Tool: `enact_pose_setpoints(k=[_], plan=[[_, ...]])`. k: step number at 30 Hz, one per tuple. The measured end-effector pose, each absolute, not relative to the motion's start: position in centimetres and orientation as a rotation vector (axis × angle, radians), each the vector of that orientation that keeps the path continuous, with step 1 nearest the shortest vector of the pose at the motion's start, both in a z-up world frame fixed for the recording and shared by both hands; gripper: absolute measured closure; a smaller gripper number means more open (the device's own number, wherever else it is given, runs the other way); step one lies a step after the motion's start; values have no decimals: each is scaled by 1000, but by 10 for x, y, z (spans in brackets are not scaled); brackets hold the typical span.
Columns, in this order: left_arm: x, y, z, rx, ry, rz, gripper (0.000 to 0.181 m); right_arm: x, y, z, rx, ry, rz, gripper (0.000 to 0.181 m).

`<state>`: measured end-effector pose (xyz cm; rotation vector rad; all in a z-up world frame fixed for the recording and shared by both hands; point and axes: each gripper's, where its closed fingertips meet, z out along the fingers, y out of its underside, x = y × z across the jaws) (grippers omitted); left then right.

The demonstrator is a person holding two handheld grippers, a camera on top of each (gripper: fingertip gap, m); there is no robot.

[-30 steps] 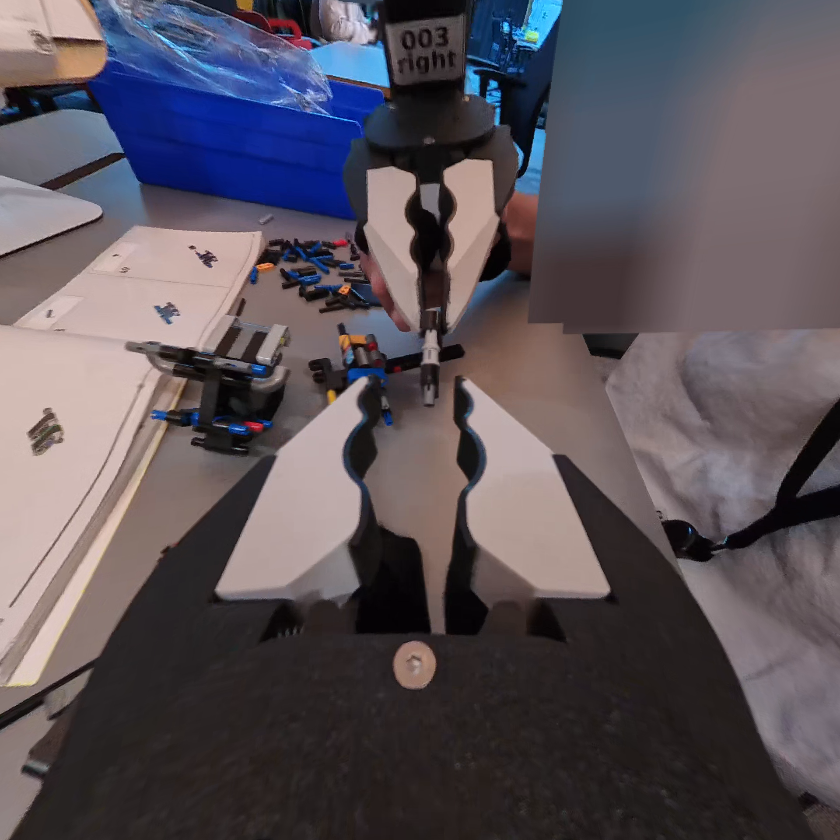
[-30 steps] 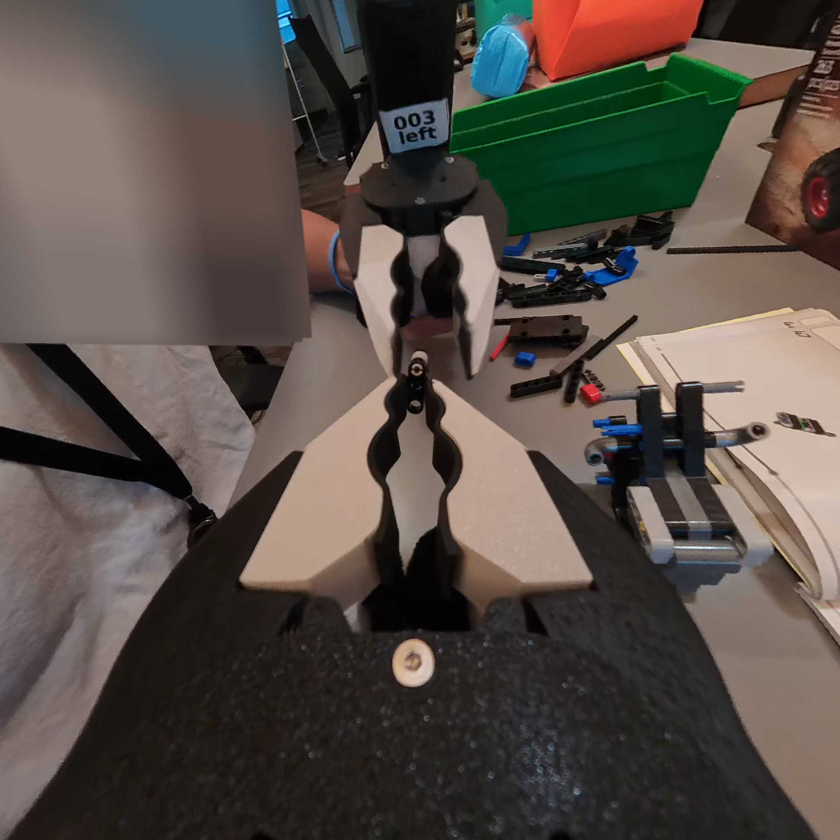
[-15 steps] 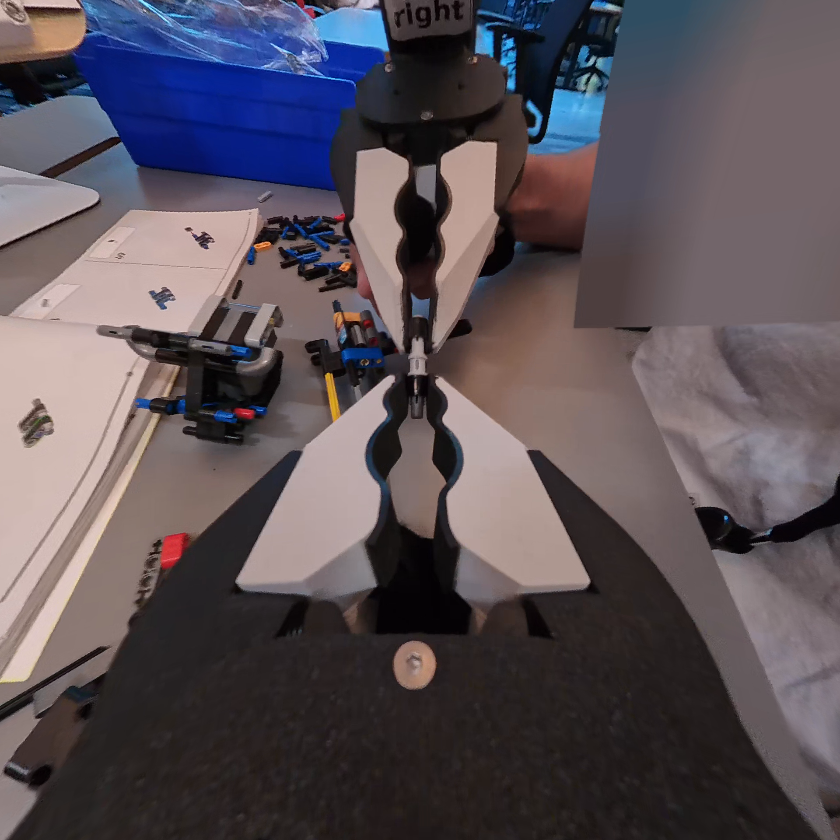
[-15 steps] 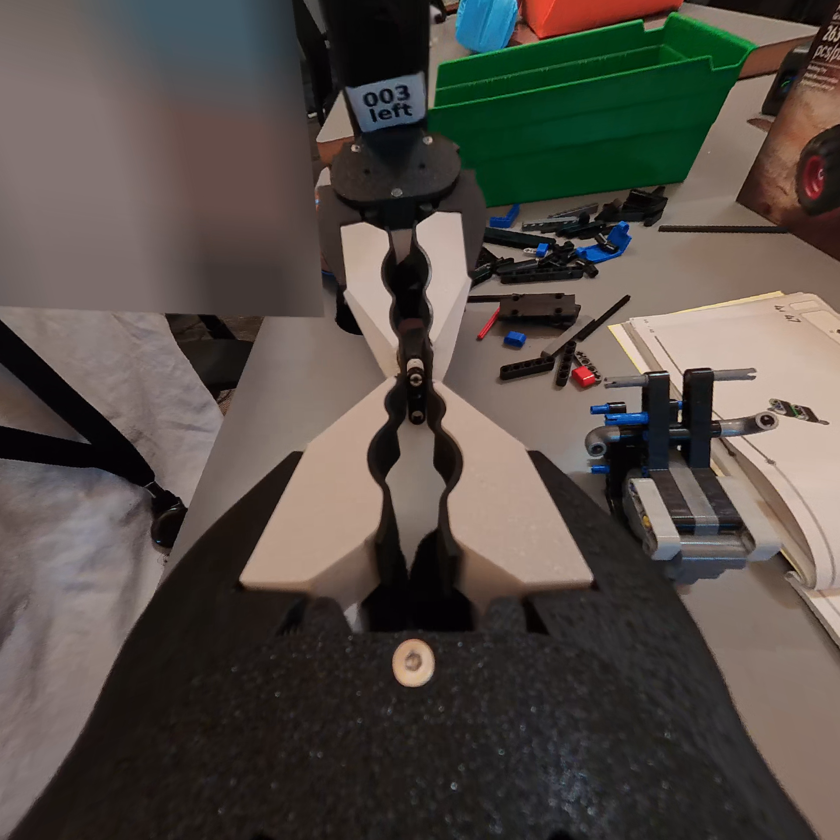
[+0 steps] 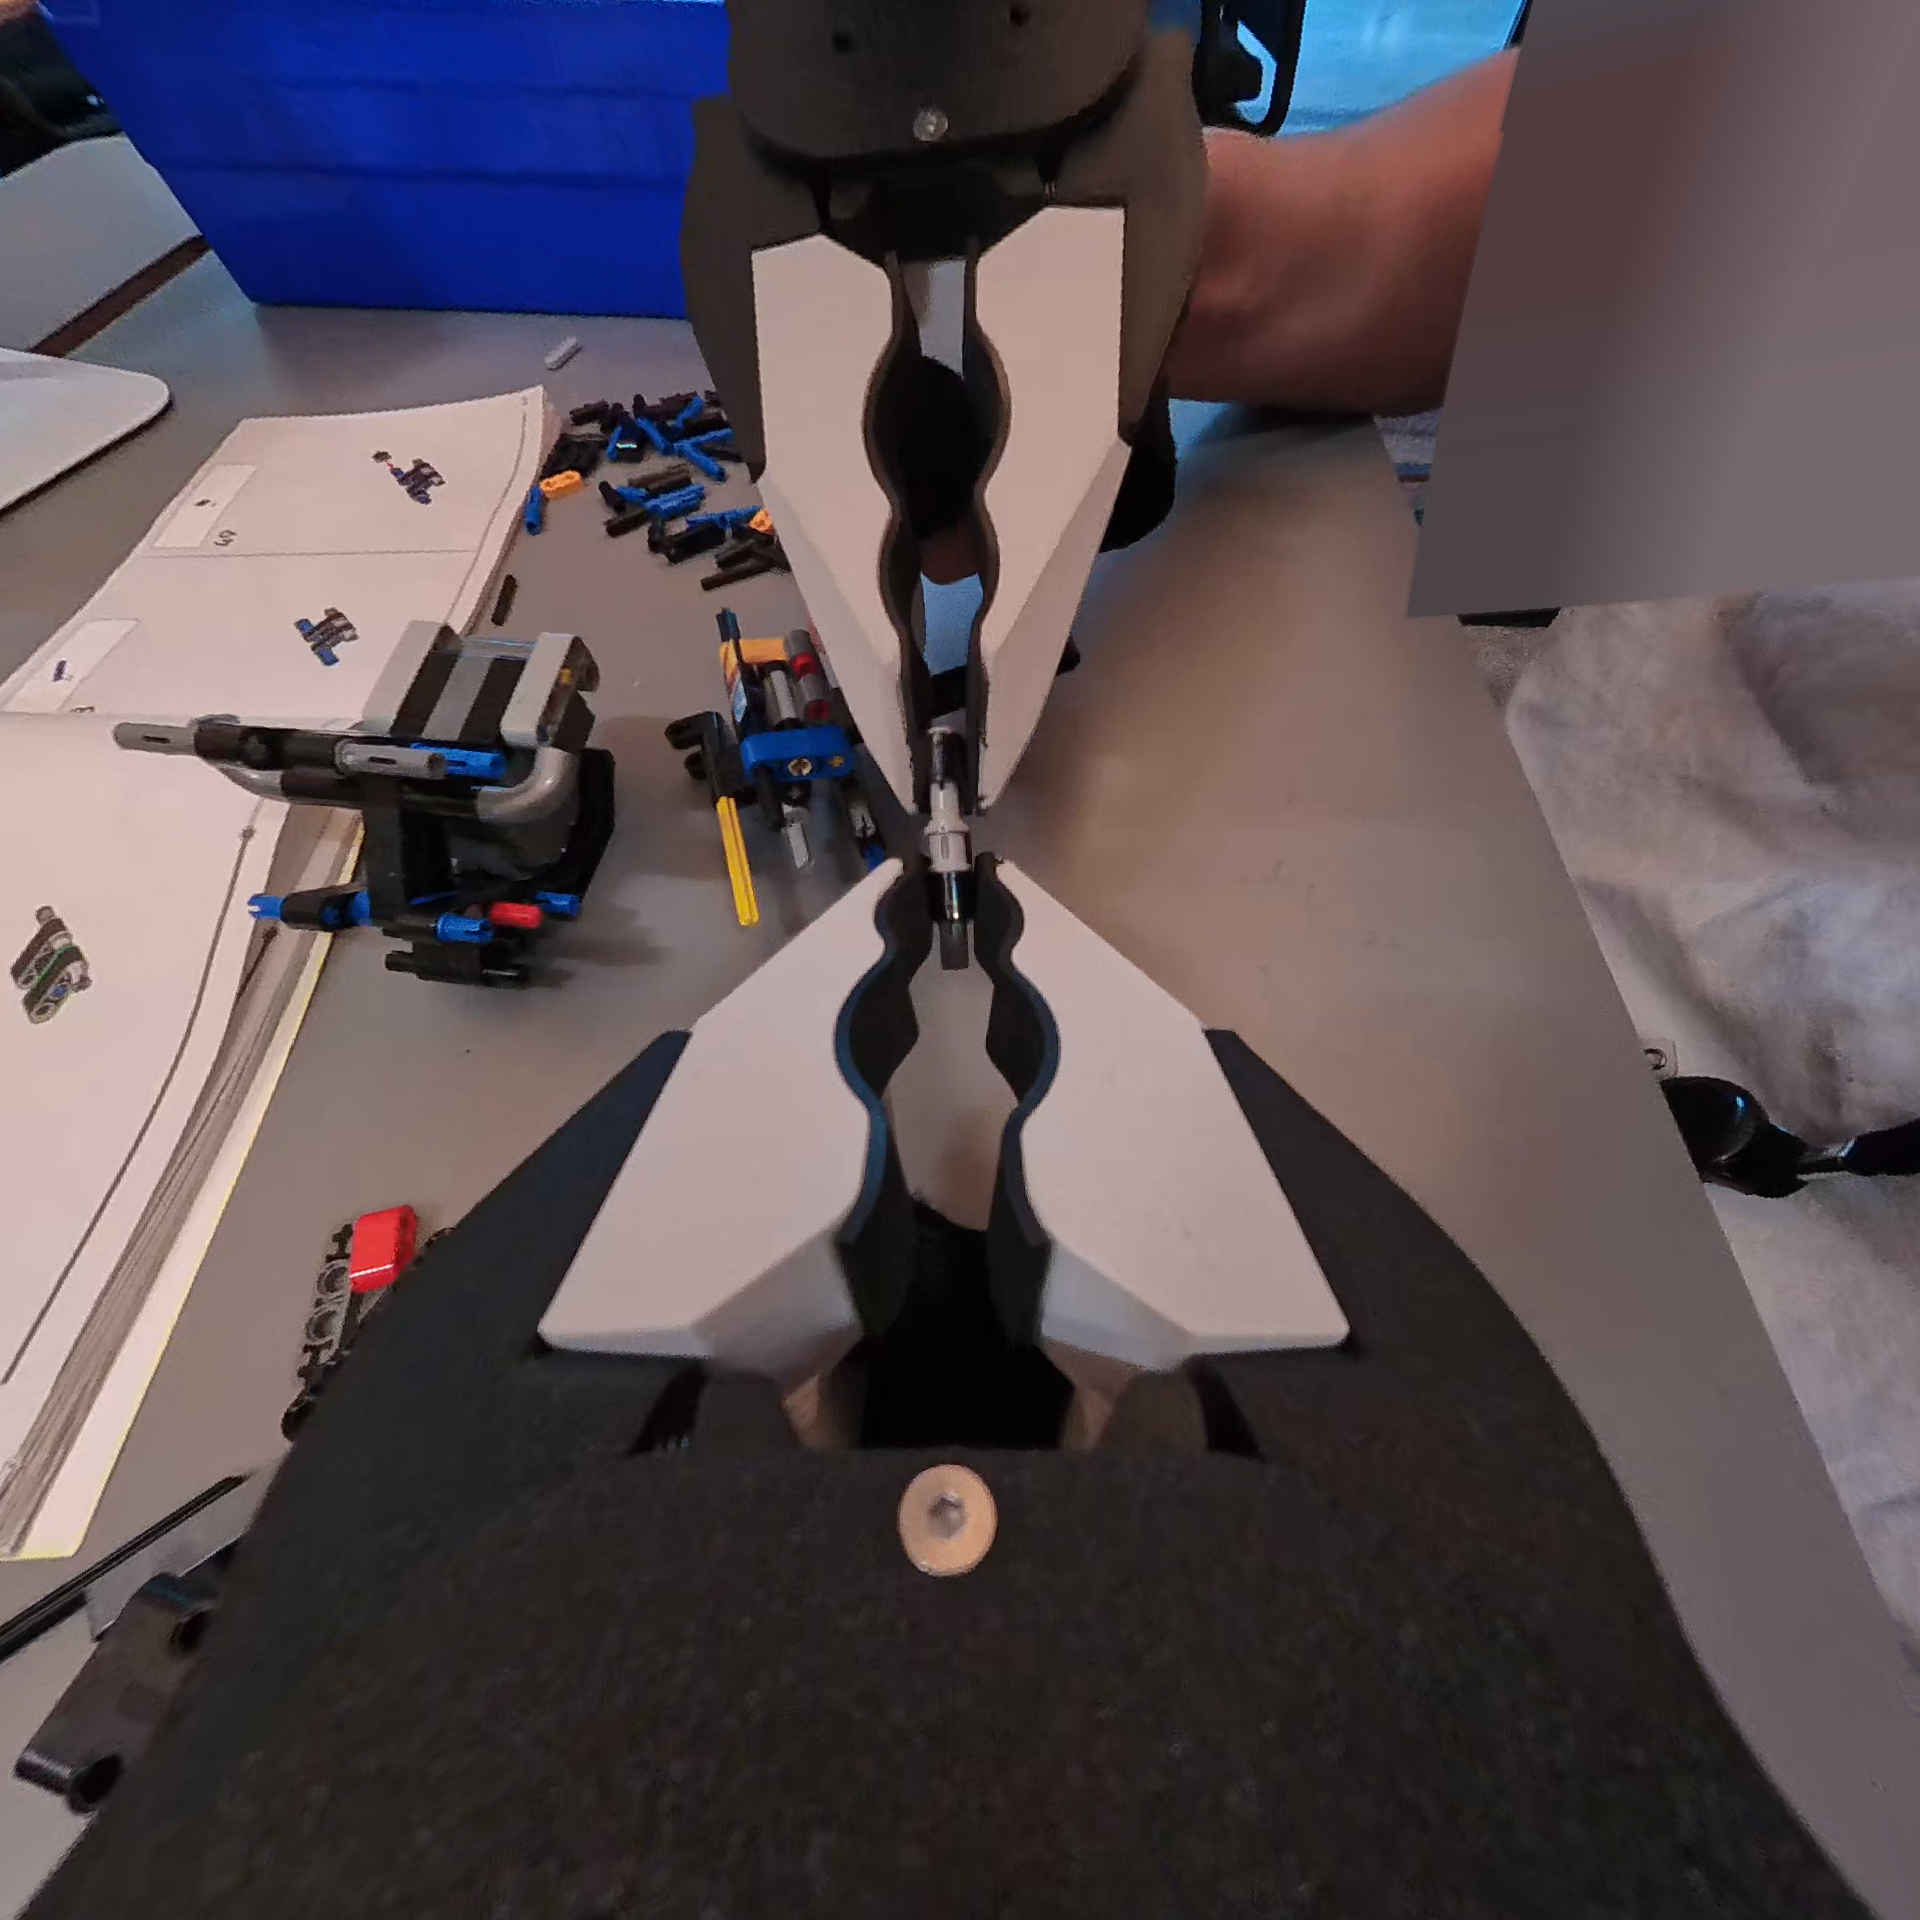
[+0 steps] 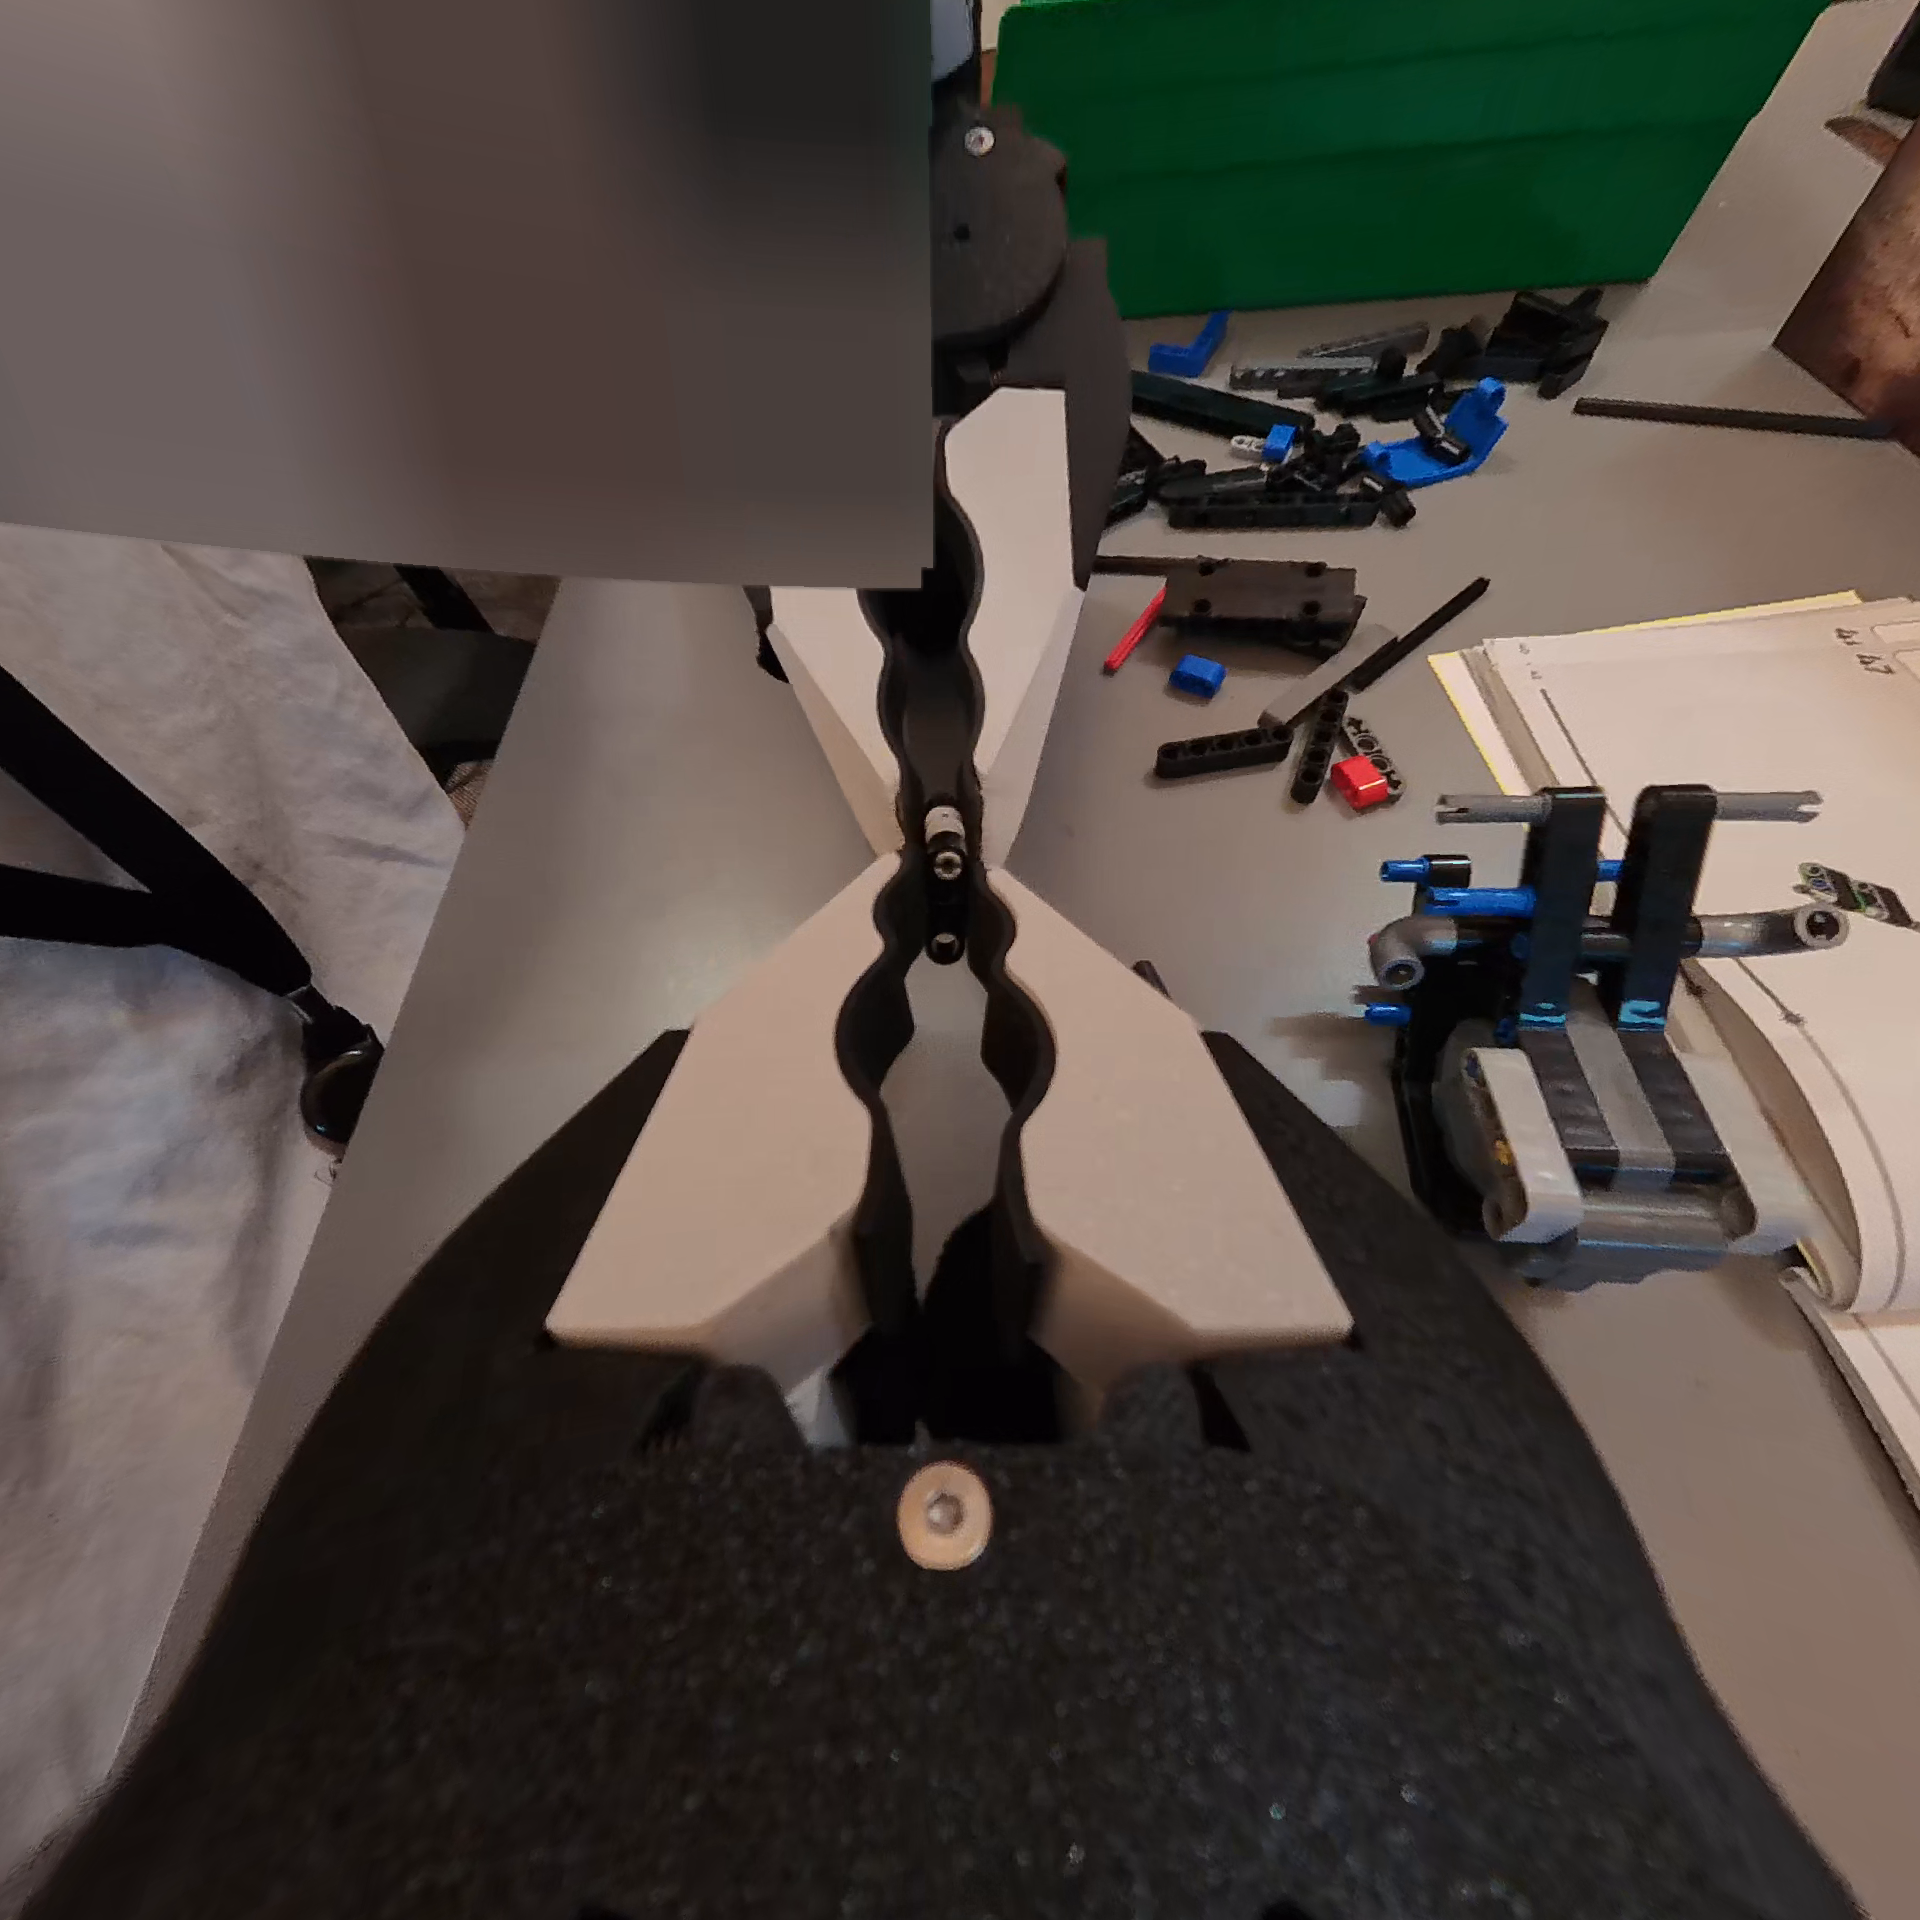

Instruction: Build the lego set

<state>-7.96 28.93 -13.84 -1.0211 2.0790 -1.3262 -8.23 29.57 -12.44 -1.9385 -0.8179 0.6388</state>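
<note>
A small black-and-grey pin piece (image 5: 943,847) is held in the air between both grippers, which meet tip to tip. My left gripper (image 5: 951,896) is shut on its near black end. My right gripper (image 5: 943,798) comes in from above in the left wrist view and is shut on the far end. In the right wrist view, my right gripper (image 6: 943,883) clamps the black holed part (image 6: 943,925), and the grey pin tip (image 6: 943,828) runs into my left gripper (image 6: 940,805). The partly built black, grey and blue model (image 5: 447,790) stands on the table; it also shows in the right wrist view (image 6: 1590,1039).
Open instruction booklet (image 5: 156,831) (image 6: 1766,831) lies beside the model. A small blue-orange subassembly (image 5: 779,717) and a yellow axle (image 5: 740,862) lie nearby. Loose parts (image 5: 675,488) (image 6: 1330,457), a blue bin (image 5: 416,156) and a green bin (image 6: 1403,156) sit beyond. The table edge (image 5: 1507,935) borders white cloth. My two grippers' fingertips are within a few centimetres of each other. My right tips are roughly 5 cm from the small blue-orange subassembly (image 5: 779,717).
My left gripper was open a second ago and has closed on the piece's free end. Both grippers have moved closer together and now meet tip to tip.
</note>
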Motion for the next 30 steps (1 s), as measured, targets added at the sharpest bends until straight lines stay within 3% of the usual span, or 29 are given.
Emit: enact_pose_setpoints(k=[15,17,20,22,27,30], plan=[[-77,292,-134,-1063,2044,-1379,175,-84,299,-120,-1927,-813,577,175],[-72,294,-124,-1151,1978,-1514,175,-78,303,-106,-1880,-819,451,172],[-64,309,-118,-1329,1848,-1636,175,-61,312,-89,-1843,-813,126,139],[-59,314,-115,-1454,1750,-1750,175,-65,316,-94,-1845,-859,-94,128],[-54,312,-111,-1530,1649,-1850,175,-61,330,-118,-1878,-895,-563,124],[-54,307,-110,-1519,1647,-1848,175,-53,333,-119,-1918,-849,-593,135]])
